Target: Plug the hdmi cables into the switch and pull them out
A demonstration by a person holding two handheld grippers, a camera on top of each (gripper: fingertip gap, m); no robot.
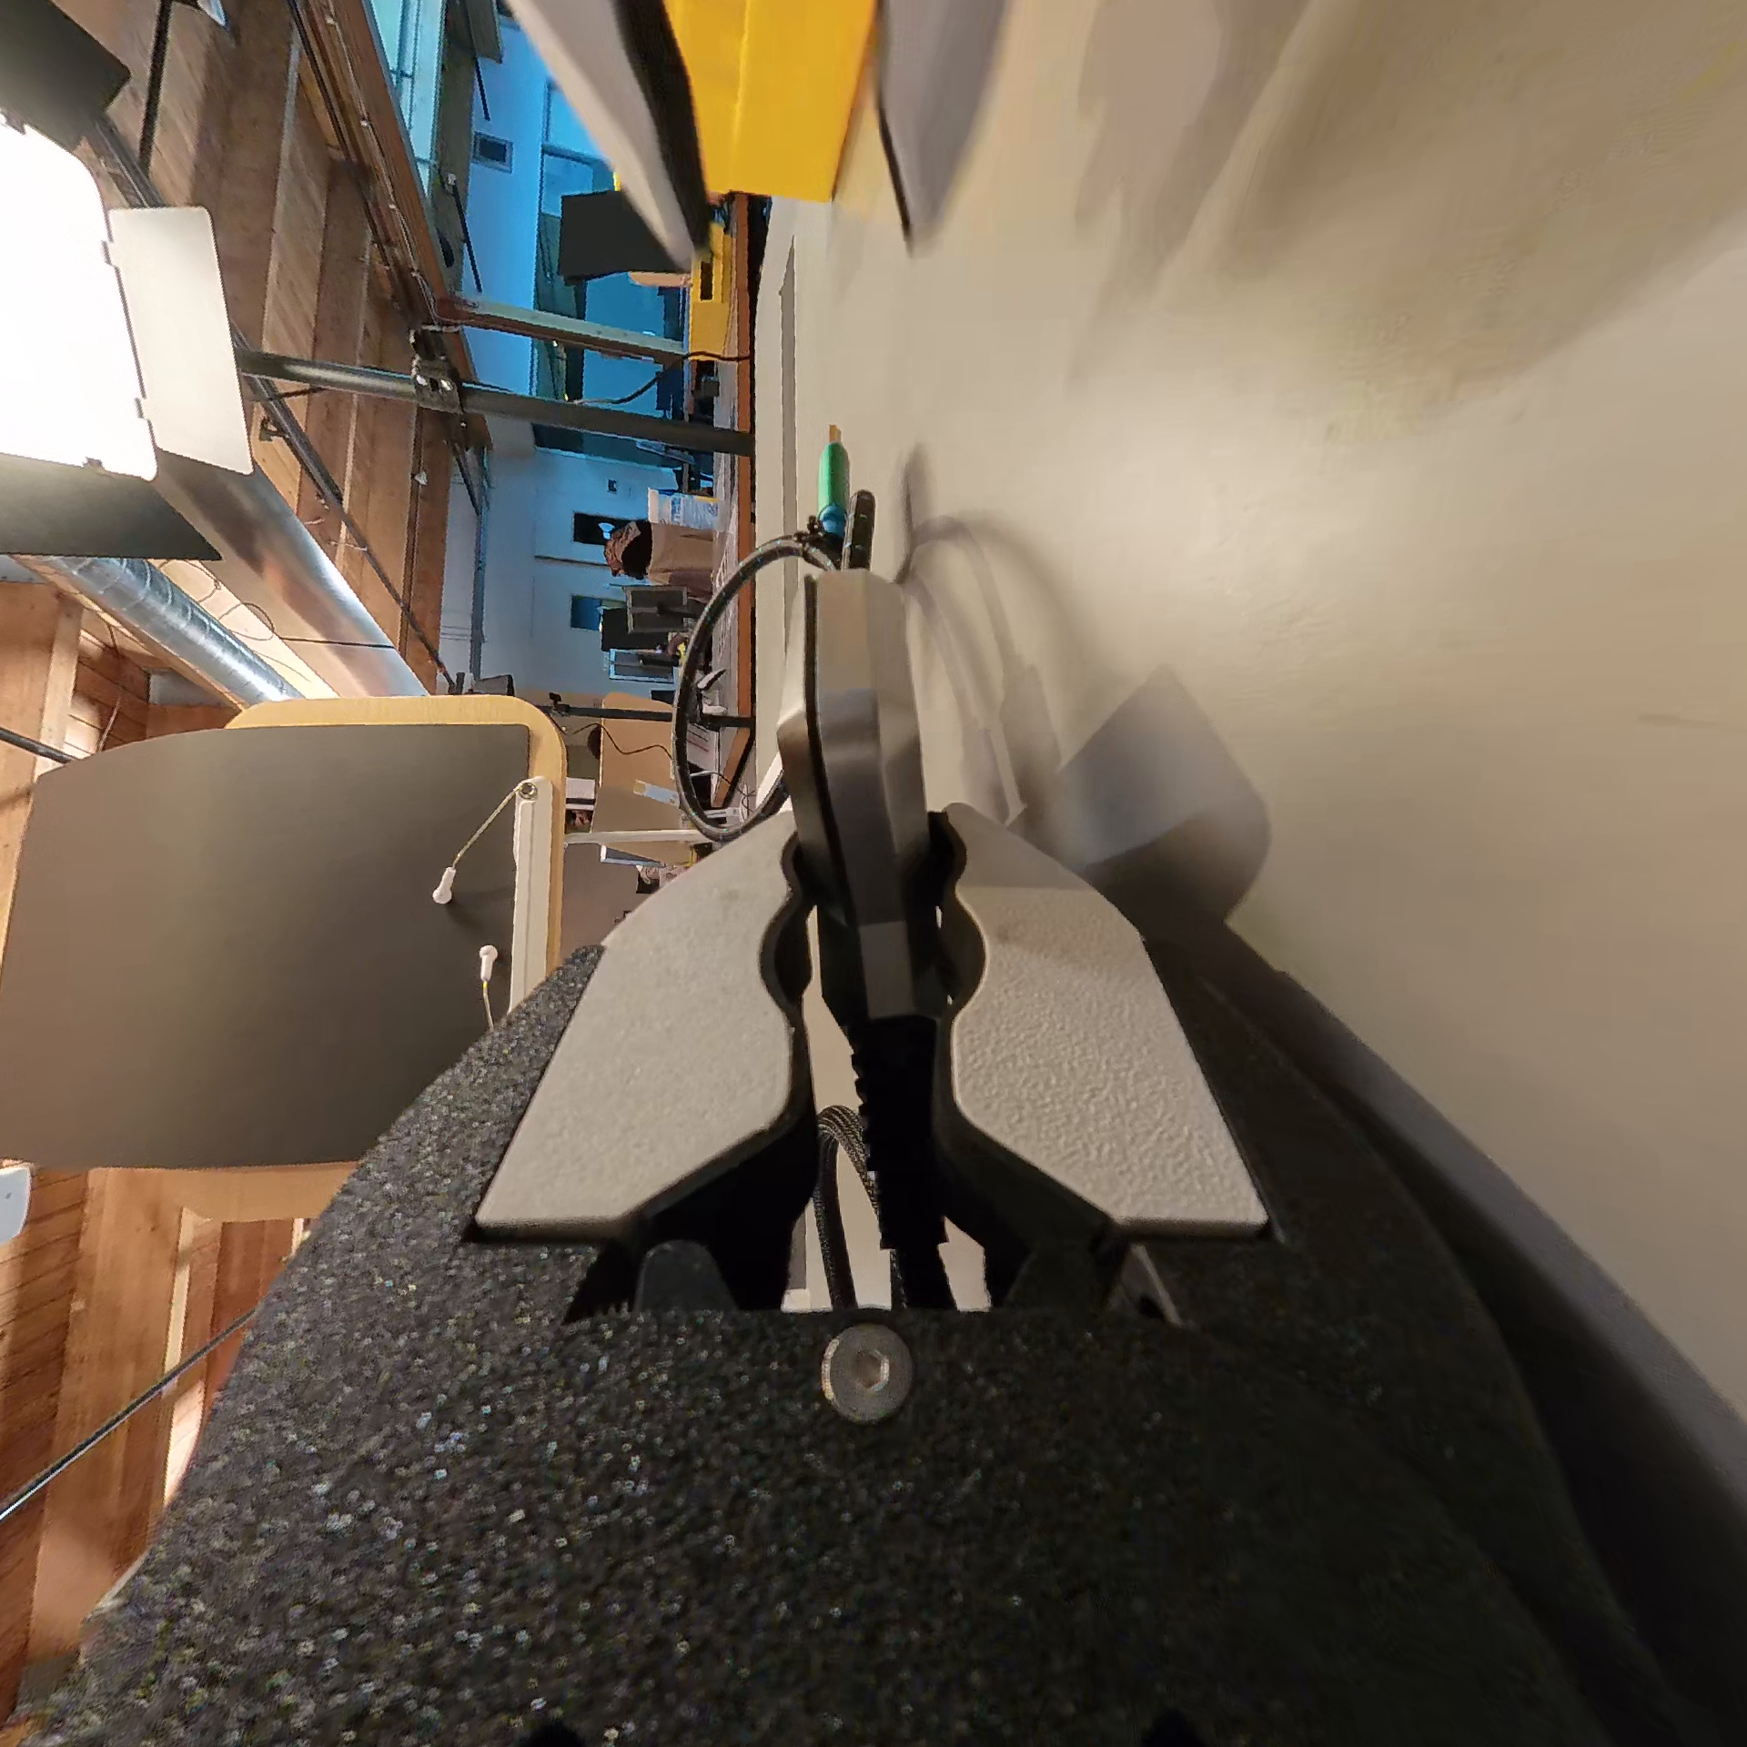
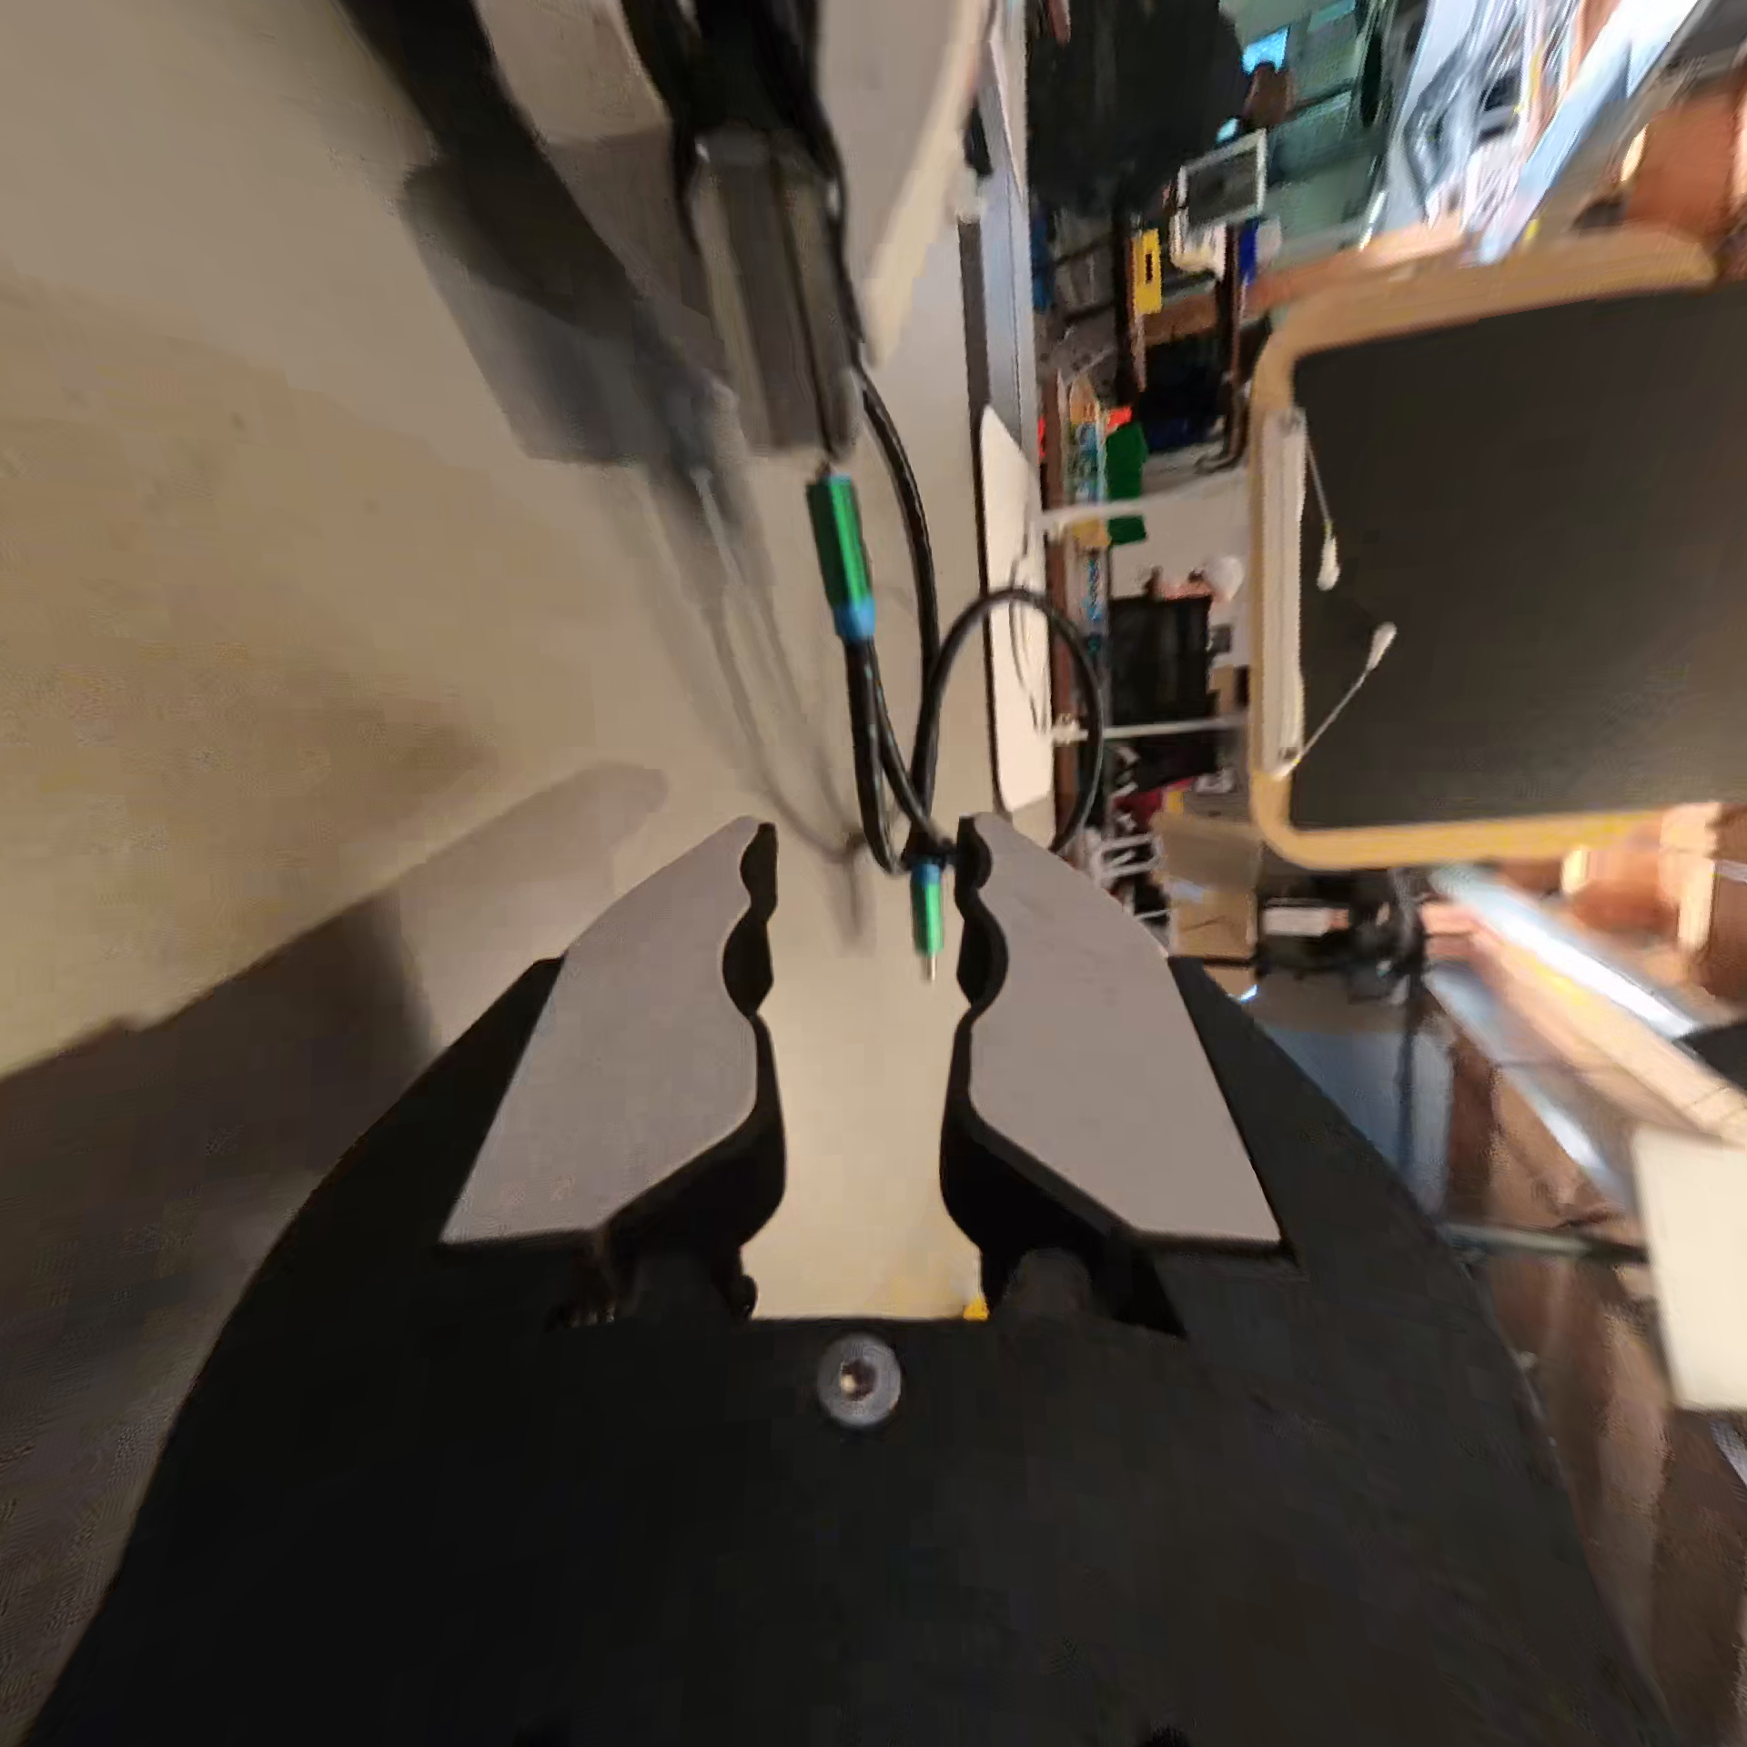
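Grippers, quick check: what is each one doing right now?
Left gripper: closed on the grey HDMI plug, its cable trailing back between the jaws.
Right gripper: open, holding nothing; green-ended cable lies ahead.

The left gripper (image 1: 870, 851) clamps its jaws on a grey plug (image 1: 856, 756) with a braided black cable (image 1: 837, 1201) trailing back. Beyond, a green connector (image 1: 836, 465) lies on the pale tabletop (image 1: 1323, 425) beside a looping black cable (image 1: 709, 652).
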